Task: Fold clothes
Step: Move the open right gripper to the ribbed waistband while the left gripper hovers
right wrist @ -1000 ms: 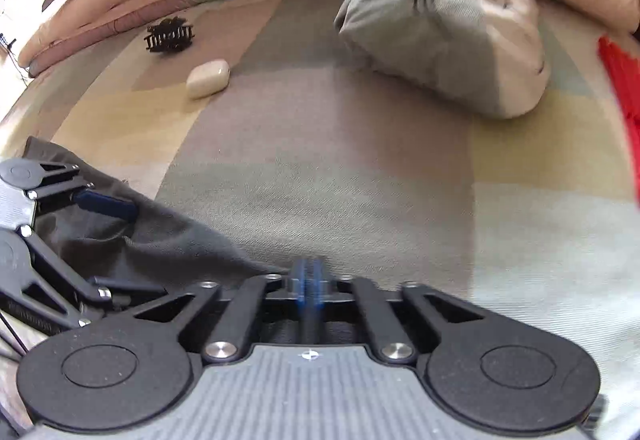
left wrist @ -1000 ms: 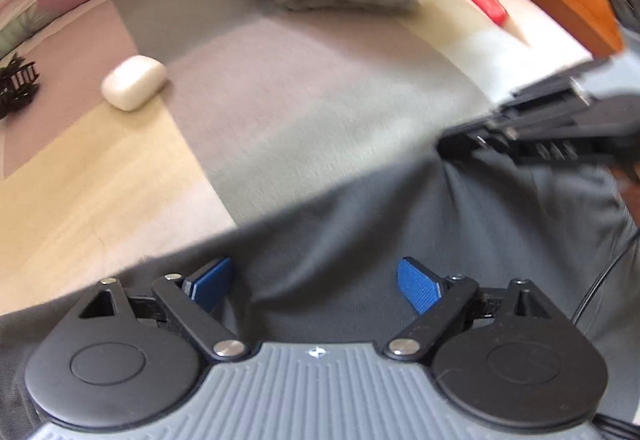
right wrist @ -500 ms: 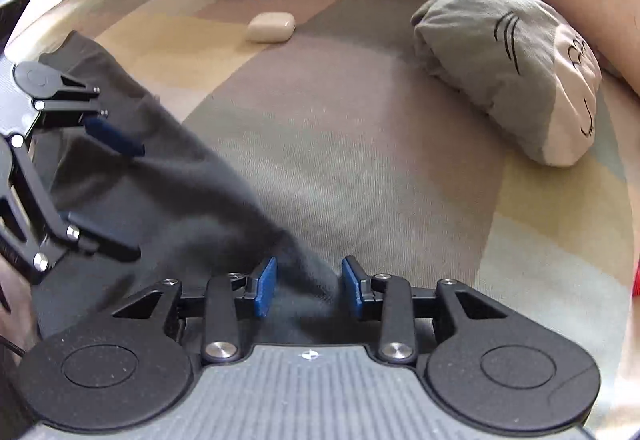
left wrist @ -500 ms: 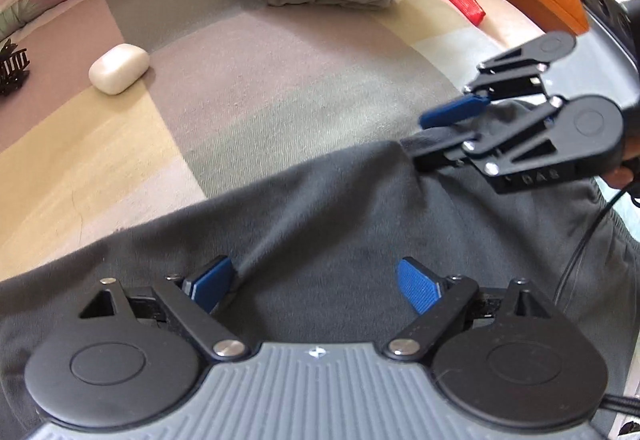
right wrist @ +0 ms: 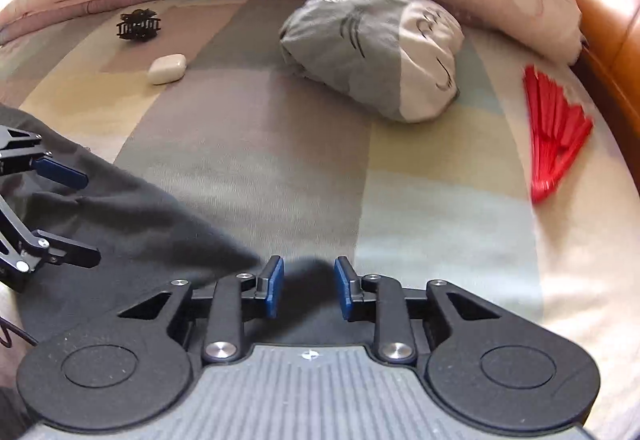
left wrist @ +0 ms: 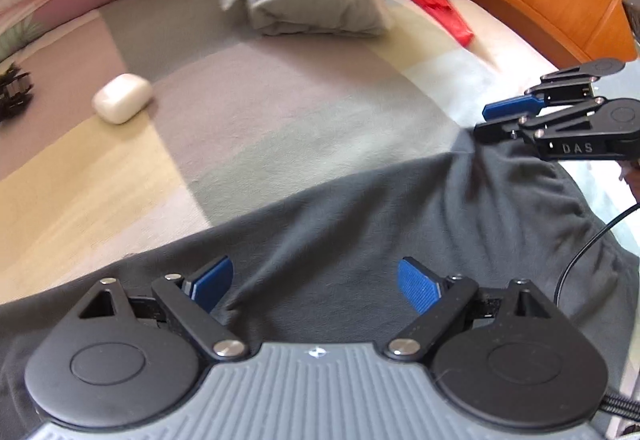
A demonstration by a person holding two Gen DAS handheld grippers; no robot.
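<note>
L gripper [left wrist: 314,282] spread over dark garment [left wrist: 360,224]; R gripper [right wrist: 309,288] closing, corner between pads, prob. untouched.

We record one dark grey garment [left wrist: 360,224] lying spread on the striped bedsheet [left wrist: 280,128], its cloth creased into shallow folds. One corner [right wrist: 308,272] rises in a small peak. The garment's straight edge runs diagonally across the bedsheet, well apart from the grey pillow [right wrist: 372,48].
</note>
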